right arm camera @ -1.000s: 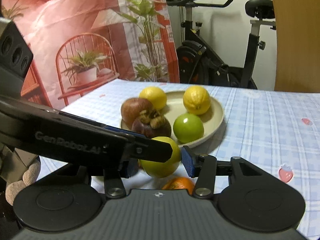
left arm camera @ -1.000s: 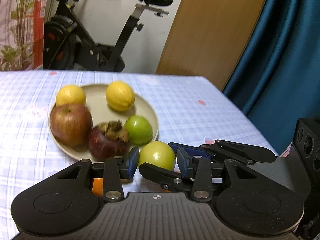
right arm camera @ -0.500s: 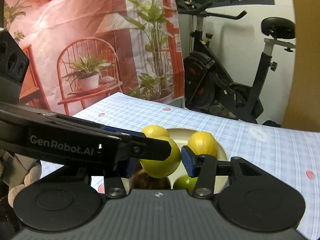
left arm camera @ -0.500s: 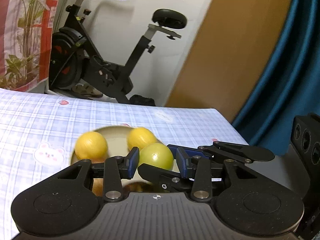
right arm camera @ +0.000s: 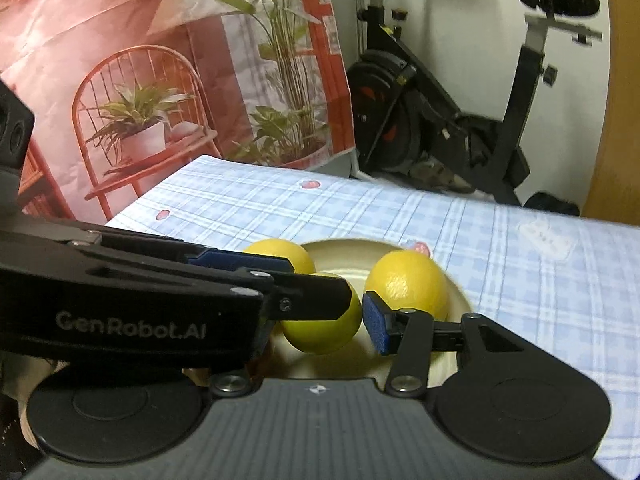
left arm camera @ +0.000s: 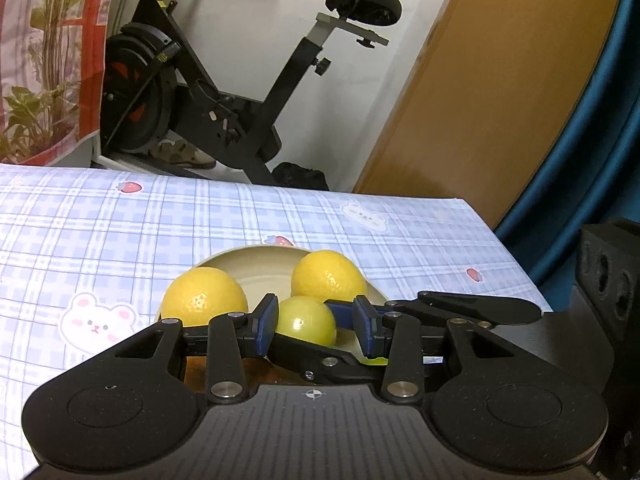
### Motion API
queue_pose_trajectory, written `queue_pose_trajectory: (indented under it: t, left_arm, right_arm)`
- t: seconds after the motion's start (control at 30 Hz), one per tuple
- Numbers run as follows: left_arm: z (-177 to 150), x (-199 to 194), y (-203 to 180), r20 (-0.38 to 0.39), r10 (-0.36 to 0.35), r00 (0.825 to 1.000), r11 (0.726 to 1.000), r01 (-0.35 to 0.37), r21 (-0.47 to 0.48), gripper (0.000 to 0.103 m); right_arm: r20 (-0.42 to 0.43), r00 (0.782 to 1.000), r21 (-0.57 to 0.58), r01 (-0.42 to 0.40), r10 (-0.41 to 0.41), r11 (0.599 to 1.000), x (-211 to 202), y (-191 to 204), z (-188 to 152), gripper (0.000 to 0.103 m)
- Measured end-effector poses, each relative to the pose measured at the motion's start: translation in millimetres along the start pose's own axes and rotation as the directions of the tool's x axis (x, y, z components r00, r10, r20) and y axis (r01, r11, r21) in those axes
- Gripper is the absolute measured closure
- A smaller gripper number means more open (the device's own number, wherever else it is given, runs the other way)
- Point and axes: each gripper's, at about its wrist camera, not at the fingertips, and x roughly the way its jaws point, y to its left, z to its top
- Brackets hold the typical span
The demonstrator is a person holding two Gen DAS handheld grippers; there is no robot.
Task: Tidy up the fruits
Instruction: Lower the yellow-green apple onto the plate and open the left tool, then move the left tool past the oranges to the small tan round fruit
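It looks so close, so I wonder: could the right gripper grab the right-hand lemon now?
Probably not: the right gripper is clamped on a green fruit, leaving no room for the lemon just behind it on the plate.

A checked cloth (left arm camera: 120, 232), matt and printed with small bears and strawberries, is spread over the table. A smooth, faintly glossy beige plate (left arm camera: 256, 268) is seen on it. The two lemons (left arm camera: 328, 276) are dimpled and slightly shiny, while the green-yellow fruit (left arm camera: 306, 320) is smooth and waxy, with a bright highlight. The left gripper (left arm camera: 316, 326) and the right gripper (right arm camera: 316, 316) are made of matt black plastic with ribbed bodies, bright metal rivets and blue rubbery pads (right arm camera: 376, 326). A matt wooden panel (left arm camera: 500, 92) and a satiny blue curtain (left arm camera: 592, 128) are shown behind.
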Motion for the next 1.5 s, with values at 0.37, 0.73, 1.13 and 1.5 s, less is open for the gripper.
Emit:
queue_pose_trajectory:
  t: [0.37, 0.73, 1.13, 1.5]
  left_arm:
    - [-6, -38, 11, 0.045, 0.005, 0.999, 1.0, -0.004, -0.023, 0.051]
    - [-47, -117, 12, 0.115, 0.049, 0.992, 0.998, -0.044, -0.053, 0.051]
    - [-97, -143, -4, 0.098, 0.091, 0.991, 0.996, -0.09, -0.018, 0.051]
    - [-122, -148, -1, 0.108, 0.084, 0.991, 0.996, -0.081, -0.036, 0.051]
  right_arm:
    - [0.003, 1.0, 0.071, -0.02, 0.02, 0.997, -11, -4, 0, 0.052]
    - [0.168, 0.985, 0.129, -0.062, 0.04, 0.99, -91, 12, -40, 0.051]
    - [0.008, 0.997, 0.08, -0.082, 0.082, 0.993, -115, 70, -115, 0.051]
    - [-0.123, 0.987, -0.002, -0.106, 0.105, 0.994, -107, 97, -125, 0.065]
